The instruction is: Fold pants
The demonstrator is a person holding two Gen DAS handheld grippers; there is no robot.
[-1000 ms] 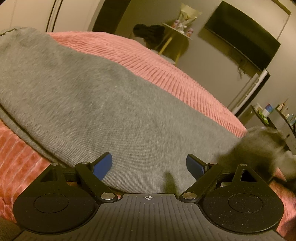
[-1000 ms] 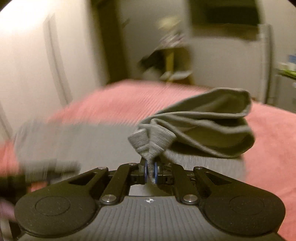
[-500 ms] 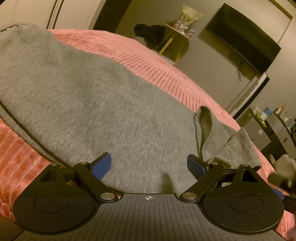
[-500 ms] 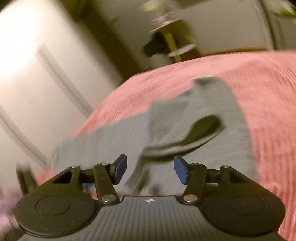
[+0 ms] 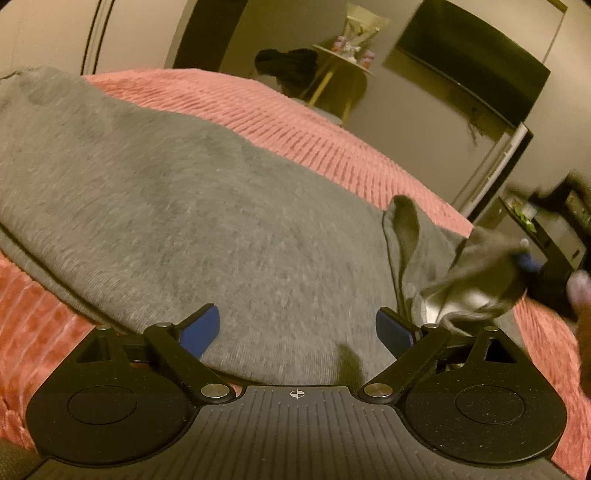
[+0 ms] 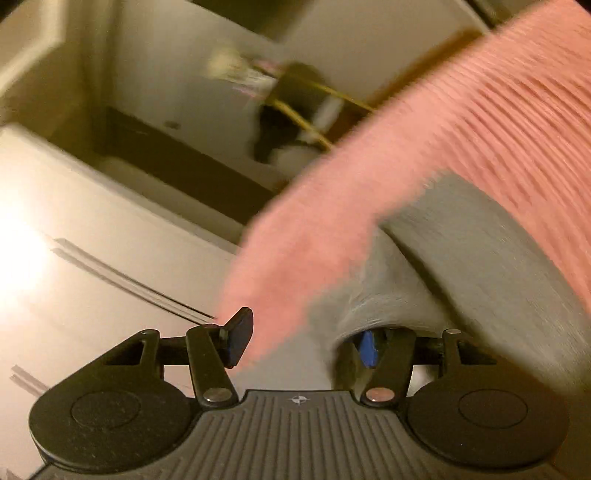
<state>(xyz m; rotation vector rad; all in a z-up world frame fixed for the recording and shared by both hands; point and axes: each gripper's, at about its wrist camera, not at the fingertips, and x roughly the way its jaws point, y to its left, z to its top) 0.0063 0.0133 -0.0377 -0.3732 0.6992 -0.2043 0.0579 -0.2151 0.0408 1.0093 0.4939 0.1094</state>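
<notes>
The grey pants [image 5: 192, 206] are spread across the pink bed [image 5: 332, 147] toward its right edge, the left gripper [image 5: 297, 328] is held wide and empty, and the loosened leg end is best regripped squarely by the just-opened right gripper [image 6: 303, 343].

A home bedroom: a bed under a ribbed pink bedspread [image 5: 332, 147], a wall-mounted television [image 5: 469, 62], a small yellow-legged side table [image 5: 343, 62] by the far wall, and panelled closet doors [image 5: 55, 33].
</notes>
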